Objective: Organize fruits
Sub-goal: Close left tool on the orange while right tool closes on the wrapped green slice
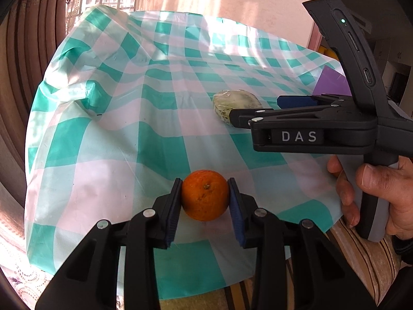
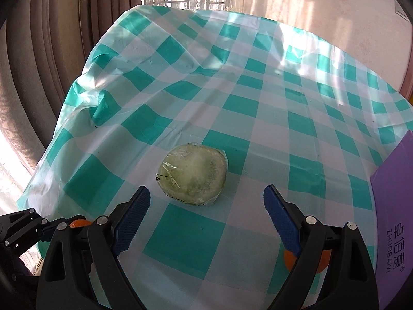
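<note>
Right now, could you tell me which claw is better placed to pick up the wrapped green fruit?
The right claw. It is open and faces the wrapped green fruit directly, just short of it. The left claw is already shut on the orange.

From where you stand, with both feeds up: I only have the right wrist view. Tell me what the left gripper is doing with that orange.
Observer: The left gripper is shut on the orange, both pads against its sides.
Operator: Say whether it's lifted.
Observer: I cannot tell; its underside sits close over the checked tablecloth.
Operator: Report how my gripper stands from over there.
Observer: The right gripper shows side-on, its fingers overlapping the wrapped green fruit, with the purple box behind it.
</note>
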